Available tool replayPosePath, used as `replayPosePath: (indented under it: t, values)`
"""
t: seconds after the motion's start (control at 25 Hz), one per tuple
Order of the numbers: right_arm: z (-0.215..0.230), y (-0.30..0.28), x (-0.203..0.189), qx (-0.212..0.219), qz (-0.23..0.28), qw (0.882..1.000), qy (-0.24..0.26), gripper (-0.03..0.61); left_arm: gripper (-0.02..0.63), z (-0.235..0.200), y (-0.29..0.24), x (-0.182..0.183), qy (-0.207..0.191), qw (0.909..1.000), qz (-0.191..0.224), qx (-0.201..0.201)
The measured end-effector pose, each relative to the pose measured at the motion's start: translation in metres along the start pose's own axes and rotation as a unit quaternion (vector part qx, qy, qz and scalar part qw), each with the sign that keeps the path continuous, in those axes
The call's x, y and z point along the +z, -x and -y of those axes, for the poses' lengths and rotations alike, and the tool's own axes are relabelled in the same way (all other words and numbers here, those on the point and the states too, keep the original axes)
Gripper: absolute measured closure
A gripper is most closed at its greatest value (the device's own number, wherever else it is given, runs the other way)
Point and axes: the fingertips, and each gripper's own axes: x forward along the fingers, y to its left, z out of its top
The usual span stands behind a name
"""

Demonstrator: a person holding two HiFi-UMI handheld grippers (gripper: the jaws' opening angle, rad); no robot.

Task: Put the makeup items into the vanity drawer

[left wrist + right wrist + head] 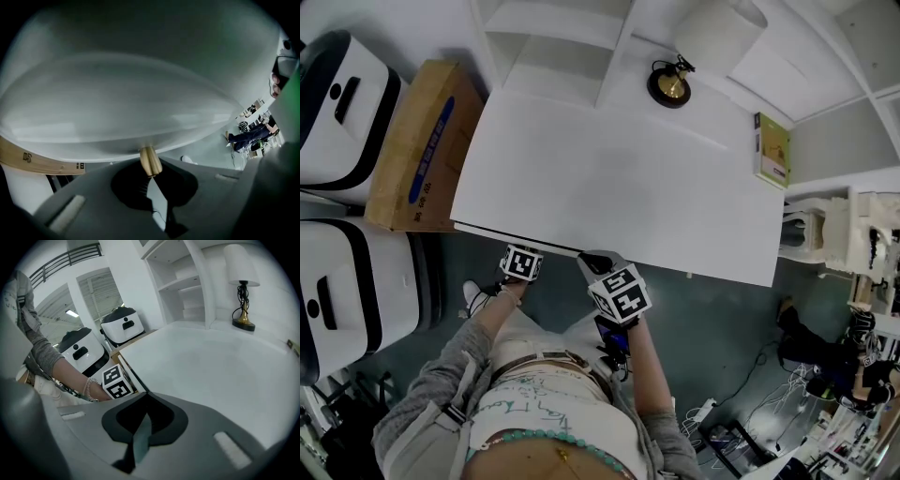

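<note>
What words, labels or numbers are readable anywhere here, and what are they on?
Nothing reads clearly.
Cardboard box: blue print on its side, too blurred to read.
Green box on the white vanity top: print too small.
Shirt: scrawled writing, illegible.
Marker cubes: black-and-white squares, no words.

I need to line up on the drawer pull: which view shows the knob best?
Left gripper view: the brass knob sits between the left gripper jaw tips, on the white drawer front. Head view hides it beneath the tabletop; right gripper view shows only the left gripper's cube there.
</note>
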Motion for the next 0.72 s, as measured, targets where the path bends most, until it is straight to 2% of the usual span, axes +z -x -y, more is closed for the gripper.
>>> replayPosePath:
  t: [0.72]
  values:
    - [0.007,0.007,0.019,-0.013,0.022,1.000,-0.005,0.549,0.612,-0.007,-0.003,0.022,0.008,0.9999,0.010,0.001]
